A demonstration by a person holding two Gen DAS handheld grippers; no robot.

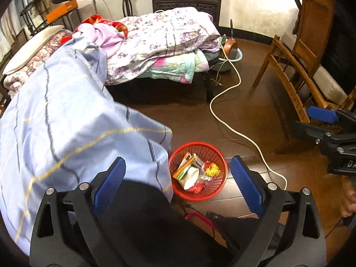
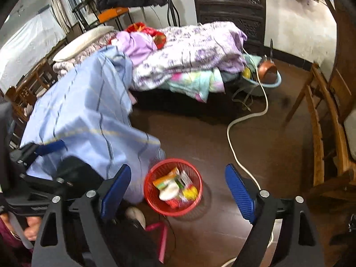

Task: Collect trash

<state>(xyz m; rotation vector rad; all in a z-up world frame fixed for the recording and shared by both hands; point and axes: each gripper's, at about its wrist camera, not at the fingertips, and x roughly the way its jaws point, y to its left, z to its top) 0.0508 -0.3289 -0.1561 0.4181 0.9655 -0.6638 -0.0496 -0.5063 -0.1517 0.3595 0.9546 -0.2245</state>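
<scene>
A red mesh trash basket (image 1: pixel 219 155) stands on the dark wood floor beside the bed and also shows in the right wrist view (image 2: pixel 153 173). It holds trash: a white paper cup (image 1: pixel 191 176), a striped wrapper (image 1: pixel 183 166), a yellow crumpled piece (image 1: pixel 212 169) and other wrappers (image 2: pixel 165 181). My left gripper (image 1: pixel 178 178) is open and empty, above and in front of the basket. My right gripper (image 2: pixel 178 182) is open and empty, also above the basket. The right gripper shows at the right edge of the left view (image 1: pixel 322 114).
A bed with a light blue sheet (image 1: pixel 66 122) and piled floral quilts (image 1: pixel 164 37) fills the left. A white cable (image 1: pixel 224 120) snakes across the floor. A wooden chair (image 1: pixel 296 71) stands at the right. A basin with a copper pot (image 1: pixel 231 49) sits behind the bed.
</scene>
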